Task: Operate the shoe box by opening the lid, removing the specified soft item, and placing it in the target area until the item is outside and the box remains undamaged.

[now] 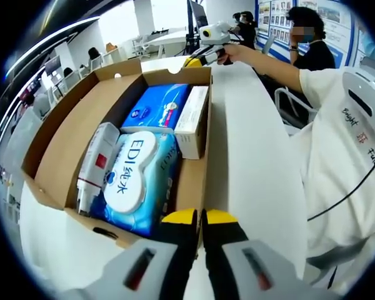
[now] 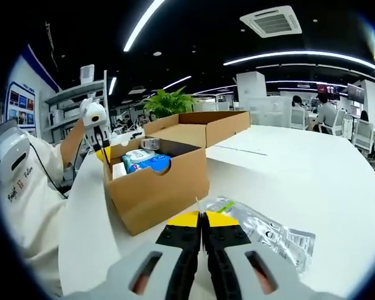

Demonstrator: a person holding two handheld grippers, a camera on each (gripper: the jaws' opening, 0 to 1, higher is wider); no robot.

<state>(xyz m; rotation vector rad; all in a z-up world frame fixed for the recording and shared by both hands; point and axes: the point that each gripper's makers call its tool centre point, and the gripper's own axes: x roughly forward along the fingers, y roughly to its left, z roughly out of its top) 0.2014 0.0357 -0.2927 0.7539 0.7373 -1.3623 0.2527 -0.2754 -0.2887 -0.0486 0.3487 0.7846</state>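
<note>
open shoe box point(image 1: 115, 134) on the white worktop point(image 1: 250, 150), both tools shut and empty.
left tool point(image 1: 200, 219) at 6 o'clock, jaws together at the box's near edge; the blue wipes pack point(image 1: 137, 181) lies inside beside a white tube point(image 1: 95, 164). right tool point(image 2: 202, 220), jaws together, sits over a clear plastic bag point(image 2: 262, 232) near the box.

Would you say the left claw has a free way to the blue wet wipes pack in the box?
Probably yes: the box stands open, the wet wipes pack lies uncovered on top, just ahead of the shut left claw.
</note>
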